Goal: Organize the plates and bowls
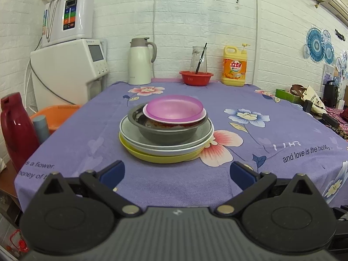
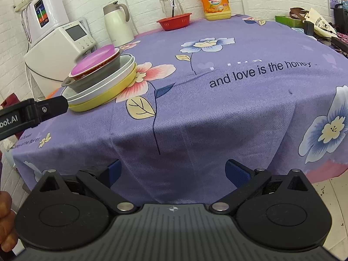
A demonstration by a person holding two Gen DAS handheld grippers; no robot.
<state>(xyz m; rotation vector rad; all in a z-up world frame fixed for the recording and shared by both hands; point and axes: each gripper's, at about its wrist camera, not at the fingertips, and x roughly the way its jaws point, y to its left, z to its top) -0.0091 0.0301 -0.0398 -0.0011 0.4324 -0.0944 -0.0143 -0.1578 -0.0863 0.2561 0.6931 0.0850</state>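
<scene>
Facing: the stack (image 1: pixel 166 128) sits dead ahead of the left tongs (image 1: pixel 177 173), centred between their spread tips.
Stack: purple plate (image 1: pixel 174 108) on top, grey bowl (image 1: pixel 167 130), white plate, yellow plate (image 1: pixel 161 155) at bottom, on the bench (image 1: pixel 271 152).
Left tongs: released, gripping nothing.
Right tongs (image 2: pixel 173 171): released, gripping nothing; stack (image 2: pixel 102 76) lies far left and ahead.
Nearer: left, by my judgement.
Axis: round pieces, none preferred.
</scene>
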